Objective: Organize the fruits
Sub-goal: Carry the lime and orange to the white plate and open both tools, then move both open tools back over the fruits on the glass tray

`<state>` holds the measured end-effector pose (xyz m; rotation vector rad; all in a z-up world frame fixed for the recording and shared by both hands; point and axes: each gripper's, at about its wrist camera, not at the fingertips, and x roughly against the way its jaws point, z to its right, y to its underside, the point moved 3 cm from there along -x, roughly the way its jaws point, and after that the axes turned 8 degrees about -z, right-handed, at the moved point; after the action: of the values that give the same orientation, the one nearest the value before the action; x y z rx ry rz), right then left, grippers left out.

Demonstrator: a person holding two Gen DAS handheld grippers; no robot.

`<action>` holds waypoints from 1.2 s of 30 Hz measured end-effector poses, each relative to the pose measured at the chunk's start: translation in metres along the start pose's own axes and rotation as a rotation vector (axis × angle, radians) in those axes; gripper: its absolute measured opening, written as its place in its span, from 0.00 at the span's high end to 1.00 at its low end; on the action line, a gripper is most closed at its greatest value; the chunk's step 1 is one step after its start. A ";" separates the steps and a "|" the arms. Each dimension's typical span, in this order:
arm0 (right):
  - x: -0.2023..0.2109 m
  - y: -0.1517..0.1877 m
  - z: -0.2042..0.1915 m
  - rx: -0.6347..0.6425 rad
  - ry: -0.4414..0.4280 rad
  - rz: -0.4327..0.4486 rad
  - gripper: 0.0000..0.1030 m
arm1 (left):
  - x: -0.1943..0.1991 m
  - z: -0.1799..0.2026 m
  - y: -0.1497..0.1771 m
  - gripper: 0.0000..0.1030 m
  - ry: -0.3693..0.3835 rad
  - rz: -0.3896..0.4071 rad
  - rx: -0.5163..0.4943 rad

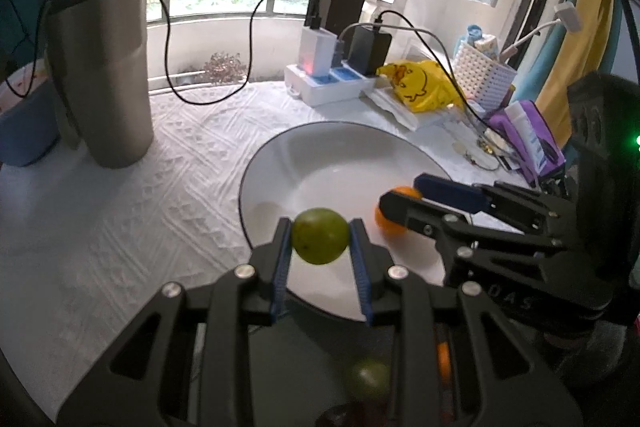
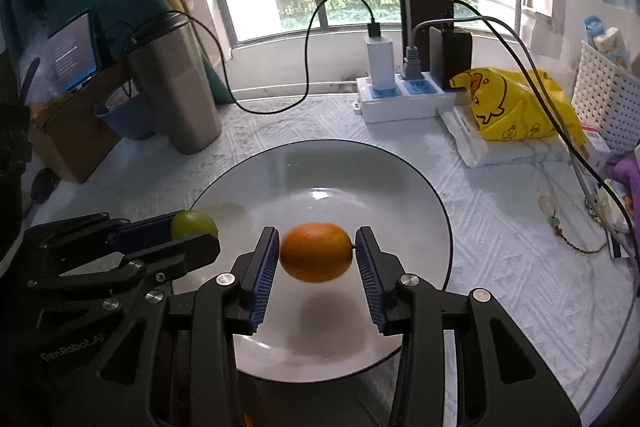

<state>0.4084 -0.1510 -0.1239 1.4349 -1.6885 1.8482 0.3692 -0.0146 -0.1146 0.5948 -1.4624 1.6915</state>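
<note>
1. Plate (image 2: 424,187) first: both fruits hang above this white, dark-rimmed dish on the tabletop (image 1: 120,227), so the coming move looks like a lowering and release, not a reach.
2. Left gripper (image 1: 320,239) is clamped on the green fruit (image 1: 319,235), one pad on each side; the fruit sits over the plate's near-left rim.
3. Right gripper (image 2: 316,257) brackets the orange fruit (image 2: 316,257). Its long axis runs across from finger to finger, with the stem end at the right pad. The left pad touches or nearly touches the peel, so I cannot tell whether the grip is firm or already letting go.
4. Orange fruit hangs over the plate's middle with its shadow on the plate below it, so it is clear of the surface.
5. Right gripper is nearer the plate's centre; the left one waits at the rim, with little room between the two.
</note>
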 end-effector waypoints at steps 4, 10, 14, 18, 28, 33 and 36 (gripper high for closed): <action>0.008 -0.002 0.006 -0.021 0.000 0.035 0.38 | -0.001 -0.002 -0.002 0.70 -0.009 -0.008 0.011; 0.023 0.000 0.008 -0.036 0.015 0.059 0.38 | 0.015 0.001 -0.001 0.53 -0.025 0.027 0.003; 0.035 0.003 0.006 -0.041 0.021 0.073 0.38 | 0.027 0.005 0.003 0.53 -0.038 0.044 -0.011; 0.047 0.009 0.002 -0.041 0.025 0.082 0.38 | 0.040 0.009 0.009 0.53 -0.043 0.057 -0.015; 0.071 0.031 -0.012 -0.028 0.032 0.086 0.38 | 0.070 0.015 0.030 0.53 -0.043 0.091 -0.003; 0.081 0.046 -0.019 -0.025 0.034 0.081 0.38 | 0.081 0.016 0.044 0.53 -0.043 0.094 0.002; 0.085 0.054 -0.023 -0.021 0.038 0.076 0.38 | 0.087 0.017 0.053 0.53 -0.043 0.098 0.005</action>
<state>0.3167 -0.1814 -0.0873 1.3373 -1.7617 1.8789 0.2747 -0.0078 -0.0737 0.5735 -1.5400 1.7675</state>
